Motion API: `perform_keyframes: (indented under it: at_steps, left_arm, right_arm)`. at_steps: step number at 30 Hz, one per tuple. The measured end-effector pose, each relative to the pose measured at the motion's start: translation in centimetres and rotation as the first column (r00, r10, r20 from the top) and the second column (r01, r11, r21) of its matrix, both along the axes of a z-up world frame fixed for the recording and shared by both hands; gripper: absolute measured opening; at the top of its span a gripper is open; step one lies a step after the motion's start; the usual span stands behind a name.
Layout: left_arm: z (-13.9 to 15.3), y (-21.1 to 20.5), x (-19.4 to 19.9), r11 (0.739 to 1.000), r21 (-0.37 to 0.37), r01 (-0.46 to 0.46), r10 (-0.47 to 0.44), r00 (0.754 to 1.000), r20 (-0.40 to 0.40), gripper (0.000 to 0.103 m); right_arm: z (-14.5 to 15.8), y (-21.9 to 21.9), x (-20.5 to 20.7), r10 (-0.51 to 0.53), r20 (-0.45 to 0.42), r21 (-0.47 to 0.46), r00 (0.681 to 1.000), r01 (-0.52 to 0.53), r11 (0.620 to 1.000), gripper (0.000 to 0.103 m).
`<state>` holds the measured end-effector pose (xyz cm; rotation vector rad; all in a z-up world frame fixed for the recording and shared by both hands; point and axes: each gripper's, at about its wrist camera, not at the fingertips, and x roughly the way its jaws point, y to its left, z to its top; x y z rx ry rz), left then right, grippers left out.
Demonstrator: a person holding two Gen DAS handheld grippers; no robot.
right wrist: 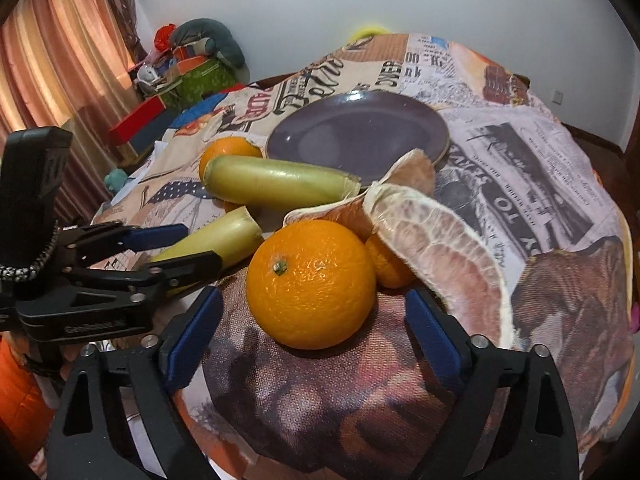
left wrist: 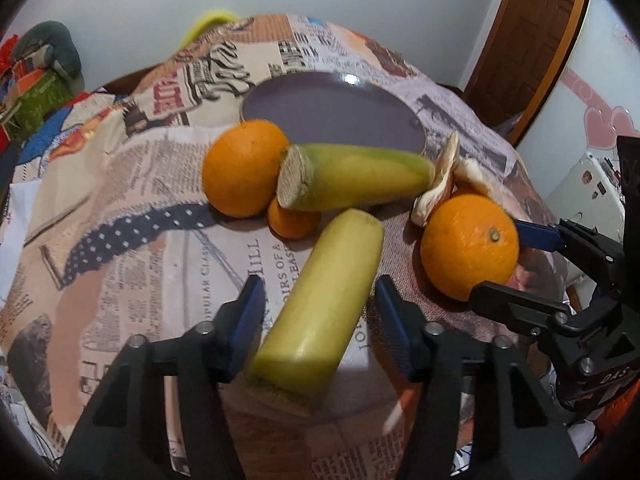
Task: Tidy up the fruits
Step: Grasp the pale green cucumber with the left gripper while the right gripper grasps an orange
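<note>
We set the left gripper (left wrist: 320, 308) astride the near cane (left wrist: 320, 304), pads not touching it, and the right gripper (right wrist: 312, 328) wide open round the orange (right wrist: 311, 284), both lying on the cloth (right wrist: 520, 168) before the empty plate (right wrist: 436, 128).

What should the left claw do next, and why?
Probably close on the near cane piece. The left gripper already straddles it, pads apart from its sides, and the plate behind lies bare. The right gripper likewise brackets an orange.
</note>
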<state>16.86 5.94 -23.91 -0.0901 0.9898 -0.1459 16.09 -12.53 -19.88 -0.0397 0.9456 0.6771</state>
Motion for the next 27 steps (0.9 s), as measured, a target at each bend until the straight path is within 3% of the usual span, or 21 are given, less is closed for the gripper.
perform_keyframes:
  at_steps: [12, 14, 20, 27]
  left_arm:
    - [-0.6, -1.2, 0.9, 0.998, 0.045, 0.041, -0.042, 0.999, 0.013, 0.051]
    - [-0.6, -1.2, 0.8, 0.998, 0.048, 0.042, -0.043, 0.999, 0.013, 0.049]
    - [0.1, -1.6, 0.1, 0.995, 0.071, 0.072, -0.073, 0.997, 0.011, 0.038]
    - [1.0, -1.6, -1.0, 0.996, 0.061, 0.059, -0.061, 0.998, 0.025, 0.037]
  right_arm:
    - [-0.9, 0.0, 0.7, 0.011, -0.035, 0.017, 0.999, -0.01, 1.0, 0.075]
    - [-0.8, 0.0, 0.7, 0.022, -0.04, 0.031, 0.999, -0.021, 0.999, 0.065]
    - [-0.6, 0.1, 0.3, 0.023, -0.035, 0.03, 0.999, -0.022, 0.999, 0.065]
    - [0.3, -0.4, -0.3, 0.016, -0.032, 0.046, 0.999, -0.014, 0.999, 0.064]
